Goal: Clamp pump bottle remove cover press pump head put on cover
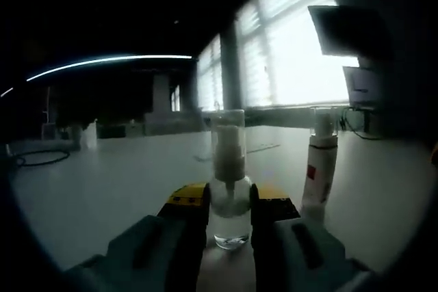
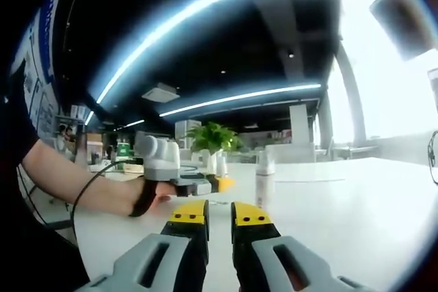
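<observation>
In the left gripper view I had the pump bottle (image 1: 229,196) standing upright on the table (image 1: 102,189), its long axis vertical and its pump end pointing straight up toward twelve o'clock. The clear cover (image 1: 228,143) was still seated over the white pump head. The bottle's clear lower body sat between the two jaws of my left tongs (image 1: 229,208), which were closed against it on both sides, so I read those tongs as holding the bottle. A little liquid showed at the bottle's base.

At about three o'clock from the bottle stood a second, slimmer white bottle (image 1: 319,169) with a red mark on its label, also upright, apart from my tongs. Beyond it, toward two o'clock, a monitor (image 1: 359,52) stood before the bright windows (image 1: 287,52).

In the right gripper view my right tongs (image 2: 219,218) hung over the table (image 2: 356,203) with only a thin gap between the yellow-tipped jaws and nothing in them. At about eleven o'clock from them I saw the left tongs (image 2: 220,184) in my left hand (image 2: 154,196), a cable trailing from the wrist; the bottle itself I could barely make out there. The slim white bottle (image 2: 264,181) stood at about one o'clock, and a green plant (image 2: 212,138) sat farther back.
</observation>
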Tool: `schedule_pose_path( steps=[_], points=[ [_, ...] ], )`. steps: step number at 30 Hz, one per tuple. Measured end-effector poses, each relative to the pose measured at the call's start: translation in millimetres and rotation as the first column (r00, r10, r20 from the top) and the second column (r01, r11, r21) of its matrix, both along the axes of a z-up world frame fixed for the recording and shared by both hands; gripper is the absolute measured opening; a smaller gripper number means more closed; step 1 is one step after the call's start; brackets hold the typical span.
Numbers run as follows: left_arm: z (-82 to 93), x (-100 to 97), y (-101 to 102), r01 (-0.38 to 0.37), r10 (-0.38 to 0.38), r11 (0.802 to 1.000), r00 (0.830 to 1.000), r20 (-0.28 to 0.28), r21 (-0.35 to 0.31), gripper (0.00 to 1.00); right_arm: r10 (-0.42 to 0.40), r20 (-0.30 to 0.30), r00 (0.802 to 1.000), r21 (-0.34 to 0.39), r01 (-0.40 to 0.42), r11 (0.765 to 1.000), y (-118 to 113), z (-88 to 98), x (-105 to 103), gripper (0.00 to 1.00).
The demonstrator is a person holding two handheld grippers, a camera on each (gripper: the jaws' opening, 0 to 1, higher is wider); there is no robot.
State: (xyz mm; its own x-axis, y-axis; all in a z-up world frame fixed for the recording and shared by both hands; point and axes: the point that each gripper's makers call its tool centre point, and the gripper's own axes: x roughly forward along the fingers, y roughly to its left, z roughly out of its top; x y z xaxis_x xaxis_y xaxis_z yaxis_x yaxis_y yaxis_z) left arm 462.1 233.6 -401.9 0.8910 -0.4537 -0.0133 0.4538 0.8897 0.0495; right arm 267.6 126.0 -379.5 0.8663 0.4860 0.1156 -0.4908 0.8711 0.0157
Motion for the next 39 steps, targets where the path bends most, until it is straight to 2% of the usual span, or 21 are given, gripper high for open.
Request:
schedule_pose_path(
  steps=[11,14,15,16,20,24,28,31,39],
  points=[
    [3.2,0.1,-5.5,0.025,-0.025,1.000,1.000,0.011,-0.005,0.16,0.000,-0.004,1.000,0.001,0.000,1.000,0.0,-0.1,0.8,0.08],
    [4.7,-1.0,-4.3,0.028,-0.027,0.999,1.000,0.011,-0.020,0.23,-0.001,-0.004,1.000,-0.001,0.001,1.000,0.3,-0.1,0.9,0.08],
    [4.1,-1.2,-4.8,0.032,-0.032,0.999,0.999,0.011,-0.013,0.26,-0.001,-0.004,1.000,-0.001,0.001,1.000,0.5,0.0,0.9,0.08],
    [1.9,-2.3,-8.2,0.051,-0.051,0.998,0.999,0.017,0.020,0.27,-0.001,-0.004,1.000,0.000,0.001,1.000,0.6,0.0,1.0,0.08],
    [4.9,-6.2,-13.1,0.074,-0.075,0.997,0.997,0.031,0.028,0.31,-0.001,-0.003,1.000,0.001,0.001,1.000,0.1,-0.2,1.5,0.08],
    [7.8,-9.0,-8.6,0.079,-0.079,0.997,0.997,0.025,-0.001,0.32,-0.002,-0.004,1.000,0.003,0.002,1.000,0.0,-0.1,1.6,0.08],
    [7.5,-14.2,-8.1,0.104,-0.104,0.995,0.994,0.030,0.010,0.33,-0.004,-0.002,1.000,0.003,0.004,1.000,-1.0,-0.1,2.2,0.08],
    [11.7,-15.2,-4.4,0.112,-0.111,0.993,0.993,0.028,-0.023,0.34,-0.006,-0.002,1.000,0.003,0.006,1.000,-0.7,0.1,1.9,0.08],
    [13.6,-28.6,-0.4,0.153,-0.152,0.988,0.988,0.032,-0.017,0.35,-0.007,-0.006,1.000,0.000,0.007,1.000,-1.9,-1.1,3.1,0.08]
  ],
)
